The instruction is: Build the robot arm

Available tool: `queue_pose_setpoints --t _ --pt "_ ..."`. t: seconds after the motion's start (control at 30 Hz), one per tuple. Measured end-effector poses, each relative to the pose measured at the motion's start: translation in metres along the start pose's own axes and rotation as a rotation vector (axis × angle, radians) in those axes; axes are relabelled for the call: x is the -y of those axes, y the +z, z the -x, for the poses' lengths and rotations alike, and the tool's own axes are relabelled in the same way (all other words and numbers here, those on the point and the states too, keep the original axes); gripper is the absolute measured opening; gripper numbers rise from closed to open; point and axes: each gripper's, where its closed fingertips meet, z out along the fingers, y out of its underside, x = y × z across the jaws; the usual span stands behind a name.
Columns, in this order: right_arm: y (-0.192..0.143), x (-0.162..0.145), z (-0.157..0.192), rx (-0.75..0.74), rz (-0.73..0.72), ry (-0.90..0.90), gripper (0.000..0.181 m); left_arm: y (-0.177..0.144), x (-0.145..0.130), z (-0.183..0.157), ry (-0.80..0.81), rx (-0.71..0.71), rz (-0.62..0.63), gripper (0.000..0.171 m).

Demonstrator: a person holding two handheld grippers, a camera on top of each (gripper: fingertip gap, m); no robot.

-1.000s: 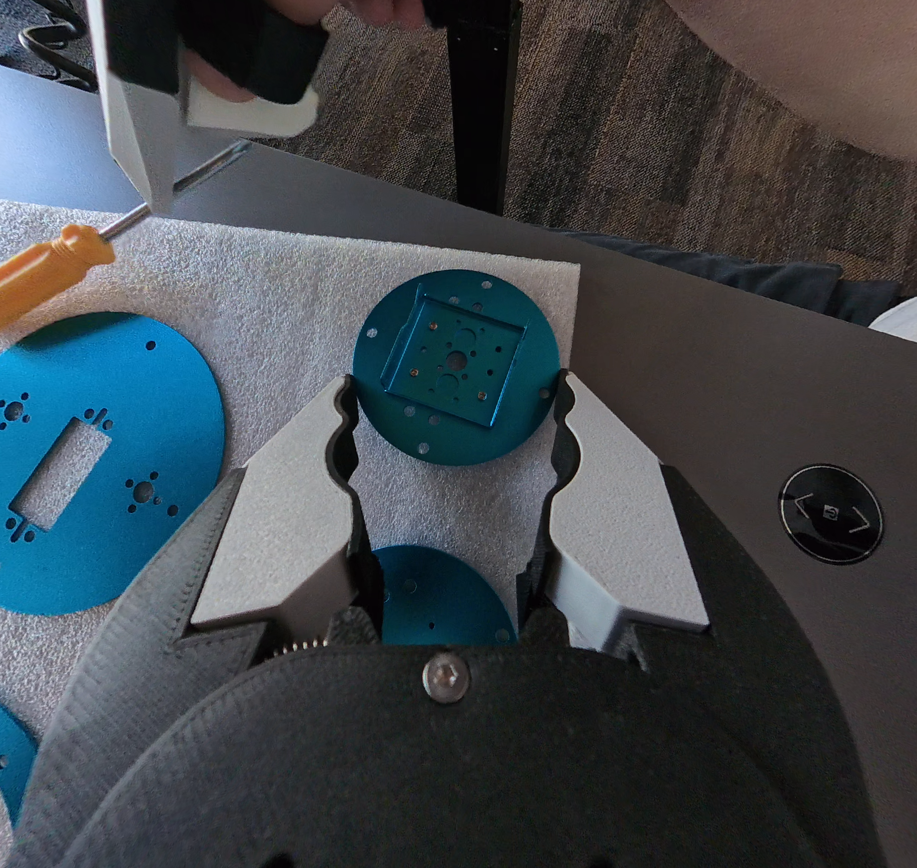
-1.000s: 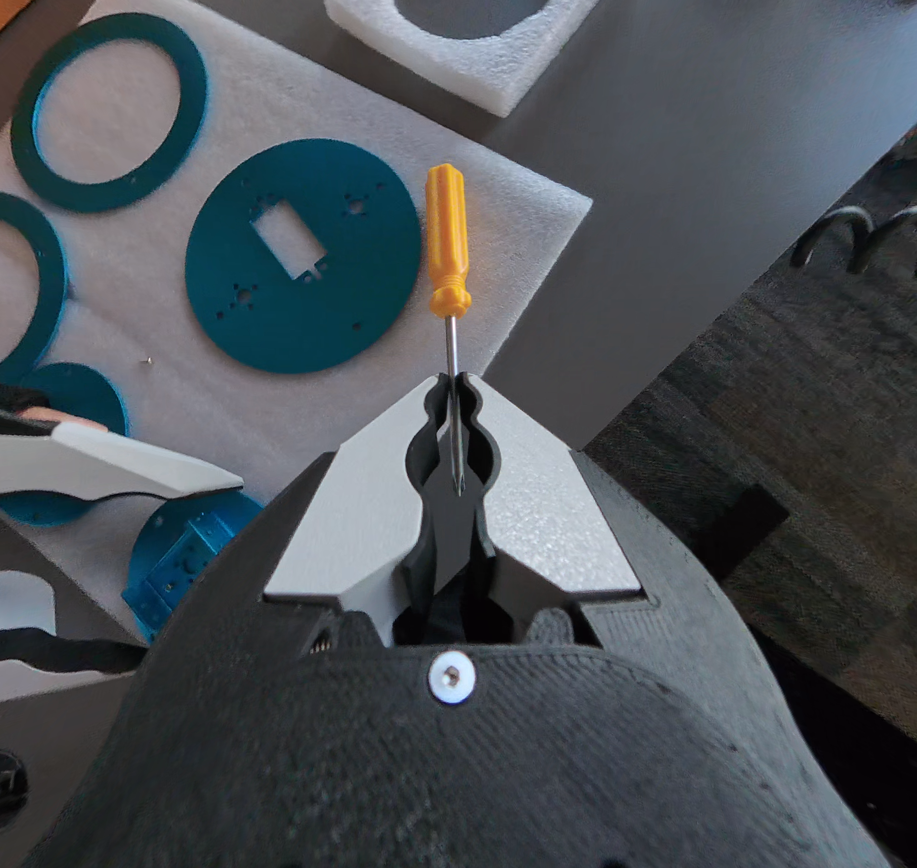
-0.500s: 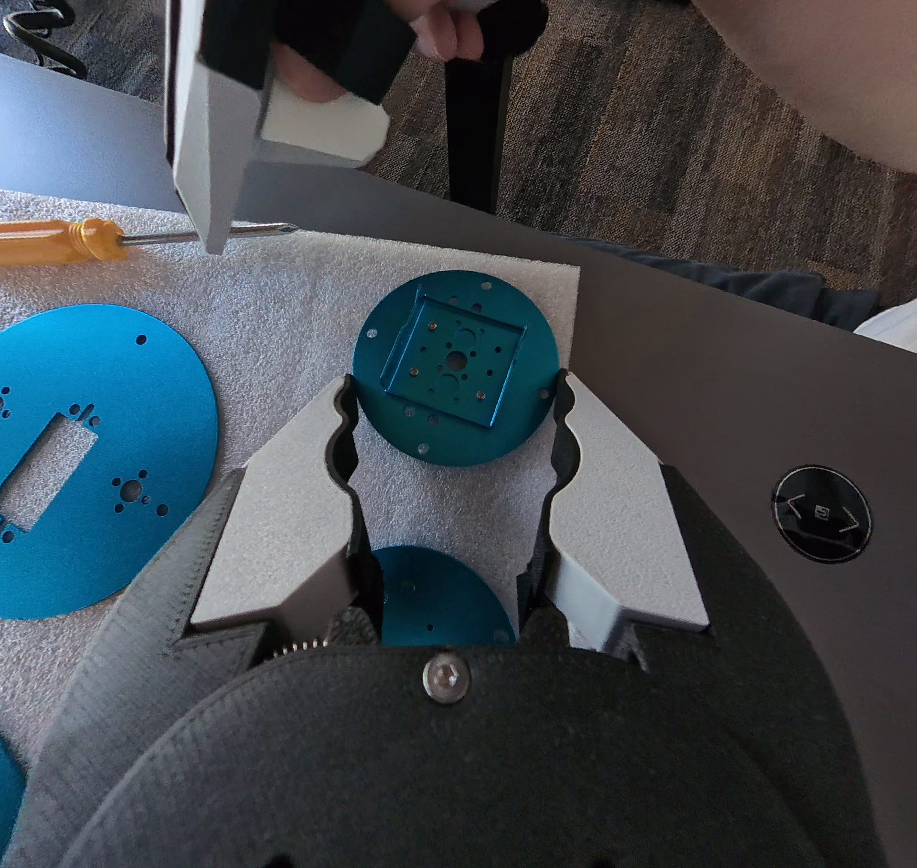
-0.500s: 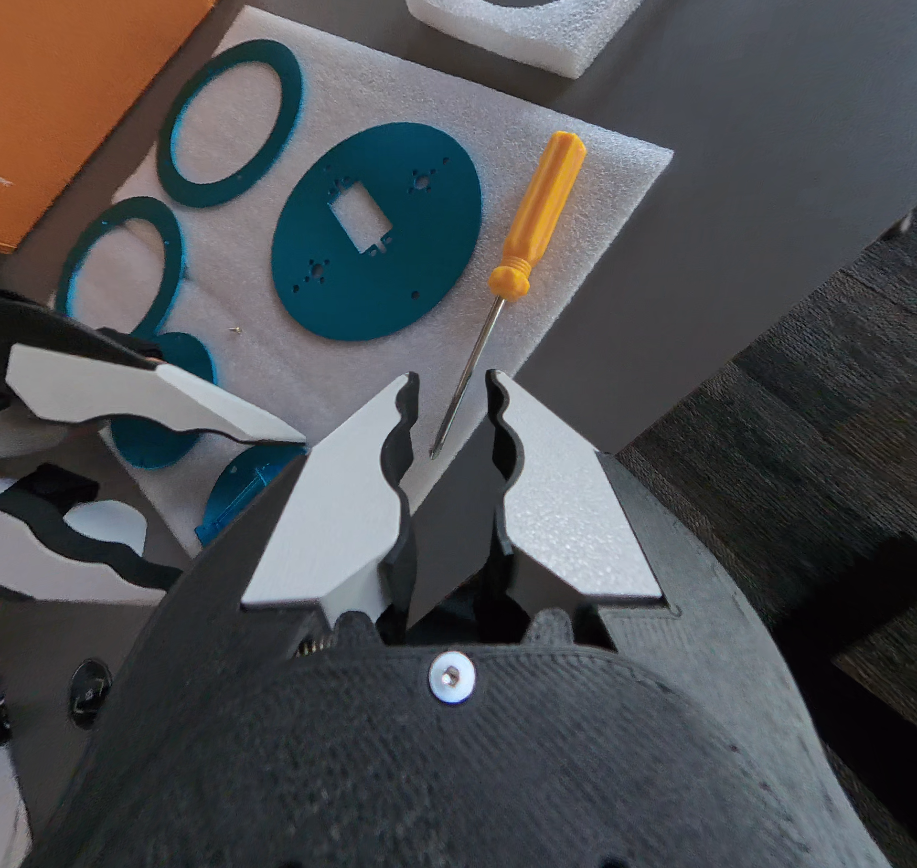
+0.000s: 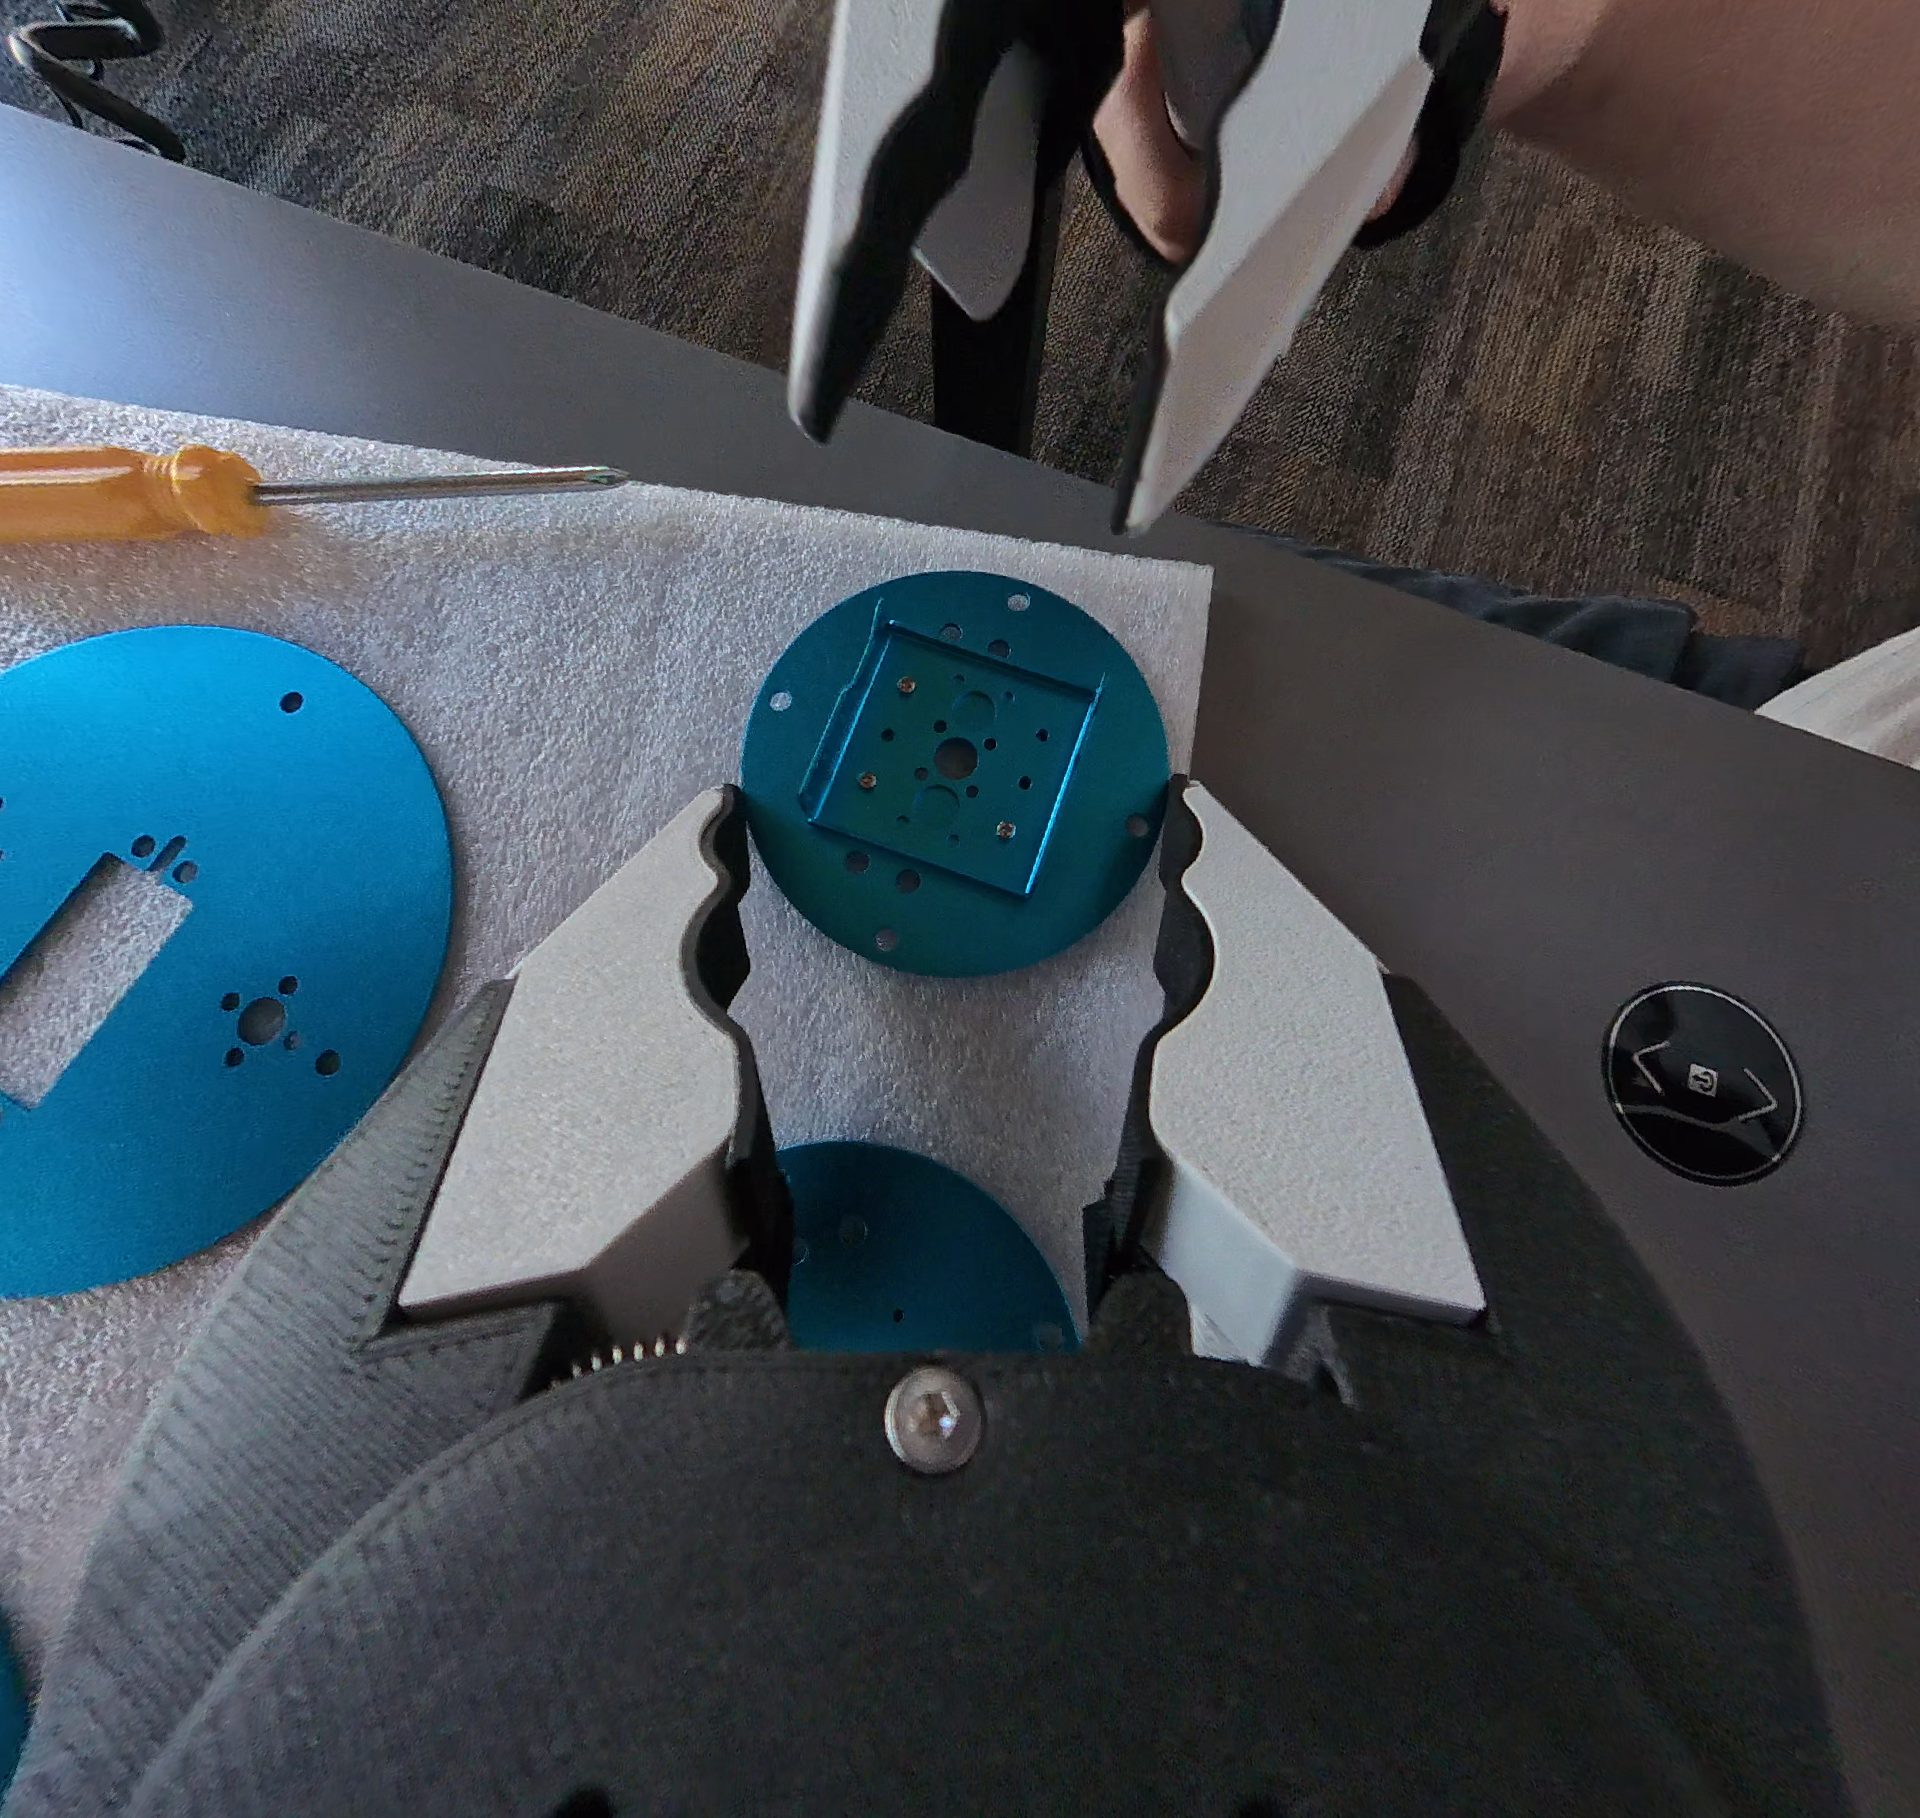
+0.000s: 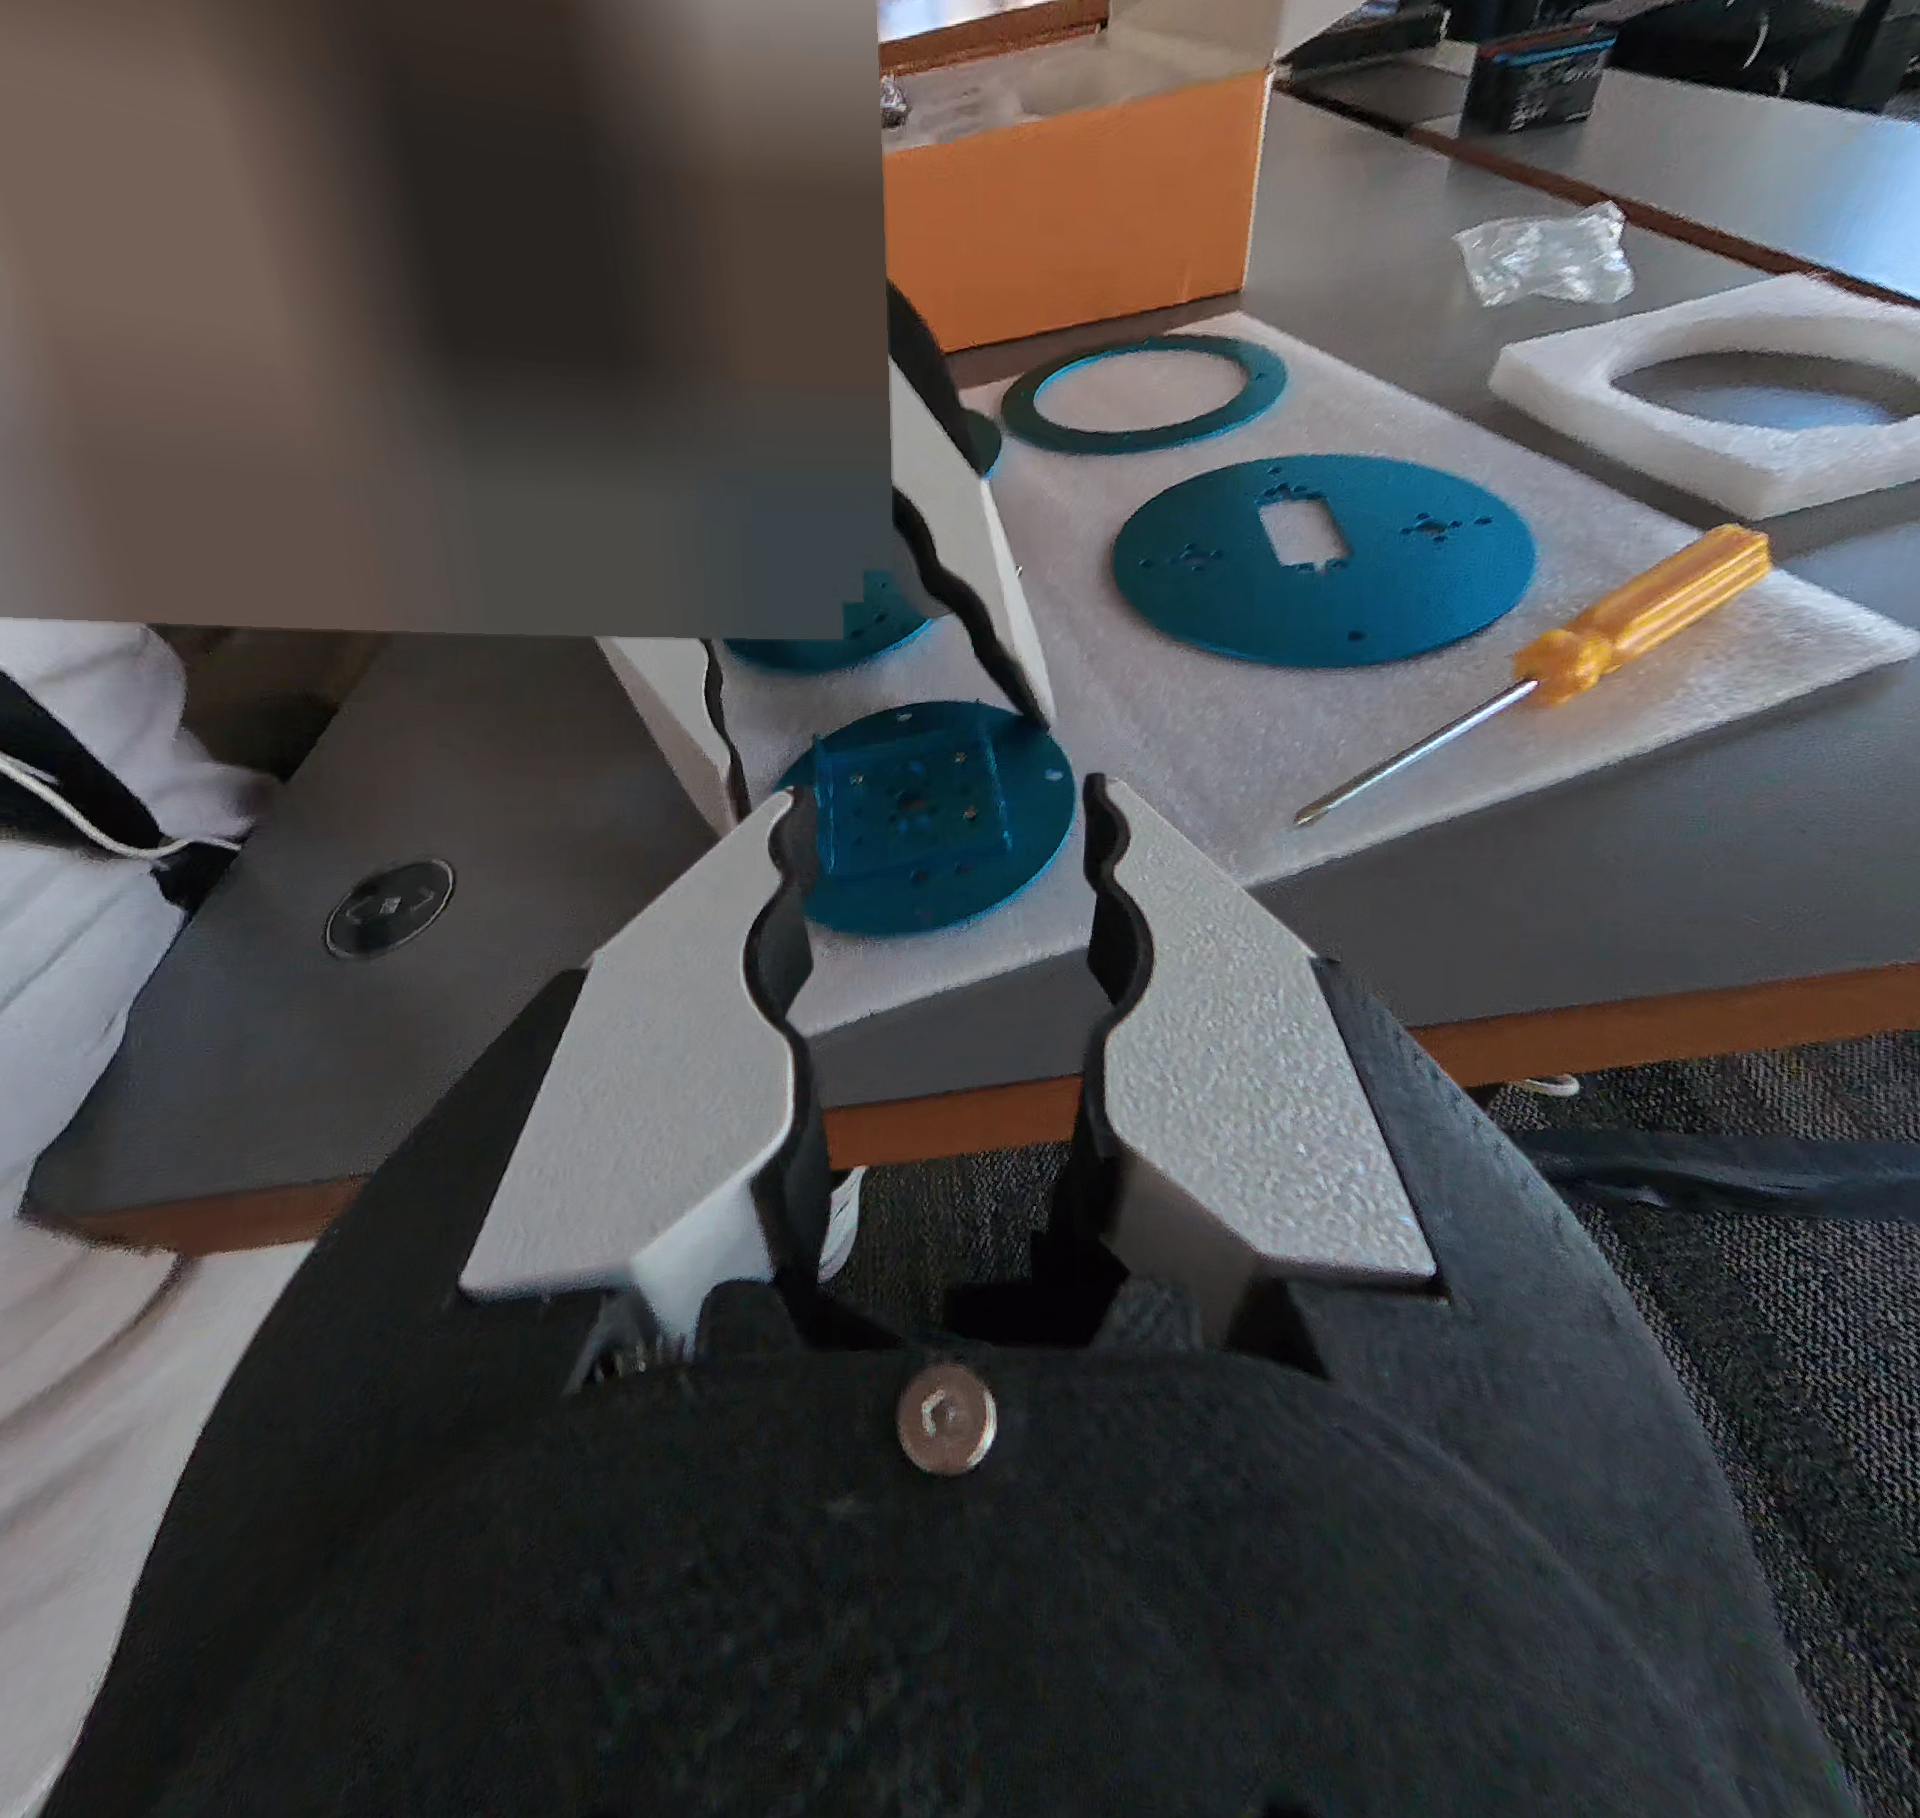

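Left gripper (image 5: pixel 956 812): wide open, holds nothing. Its two white fingers sit on either side of the small blue disc, tips right by the disc's edges; can't tell if they touch it.
Right gripper (image 6: pixel 940 802): open w/ a big gap, holds nothing. It hangs in the air past the table edge, pointing at the small blue disc but apart from it. In the left wrist view it shows at the top (image 5: pixel 971 475), w/ a person's hand (image 5: pixel 1153 158) behind it.
Small blue disc (image 5: pixel 956 771): round blue metal plate w/ a raised square part in the middle & lots of little holes. Lies flat near the corner of the foam sheet, betw. the left fingers.
Second small disc (image 5: pixel 920 1249): blue, flat, low down betw. the left fingers, partly hidden by the gripper body.
Big blue disc (image 6: pixel 1325 573): flat on the foam, w/ a box-shaped hole. Sits betw. the small disc & the screwdriver.
Blue ring (image 6: pixel 1143 395): flat on the foam, behind the big disc.
Screwdriver (image 6: pixel 1538 672): orange handle, thin metal shaft. Lies loose on the foam near the table edge, well apart from both grippers.
Foam sheet (image 5: pixel 623 646): white, lies on the dark table (image 5: pixel 1507 833).
Foam frame (image 6: pixel 1725 397): thick white block w/ a round hole, on the table beside the sheet.
Orange box (image 6: pixel 1070 210): open, behind the ring.
Clear bag (image 6: pixel 1543 251): crumpled, on the table far back.
Round black button (image 5: pixel 1702 1082): set in the table, right of the left gripper.
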Motion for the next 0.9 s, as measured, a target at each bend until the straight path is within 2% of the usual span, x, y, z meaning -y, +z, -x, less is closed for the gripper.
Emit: queue_pose_setpoints --t 0.13,0.33,0.9 --pt "0.002 -0.015 0.009 0.037 0.075 -0.043 0.053 -0.011 -0.002 0.000 -0.051 -0.030 0.008 0.080" --pt "0.008 -0.035 0.010 0.023 0.206 -0.137 0.053 -0.021 -0.015 0.003 0.018 -0.008 0.061 0.066" --pt "0.009 -0.034 0.007 0.011 0.176 -0.109 0.048 -0.018 -0.015 0.004 0.021 -0.012 0.040 0.062"
